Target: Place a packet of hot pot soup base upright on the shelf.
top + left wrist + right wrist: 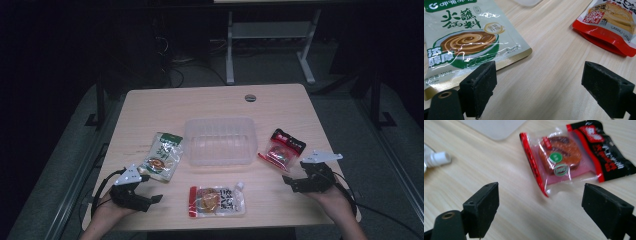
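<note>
A pale wood table (210, 102) stands on grey carpet in a dark room; both grippers' jaws are spread, empty.

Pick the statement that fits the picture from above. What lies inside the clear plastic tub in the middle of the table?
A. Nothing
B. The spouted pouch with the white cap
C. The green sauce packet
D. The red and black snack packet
A: the clear plastic tub holds nothing, while the green sauce packet, the red and black snack packet and the spouted pouch all lie on the table around it.
</note>
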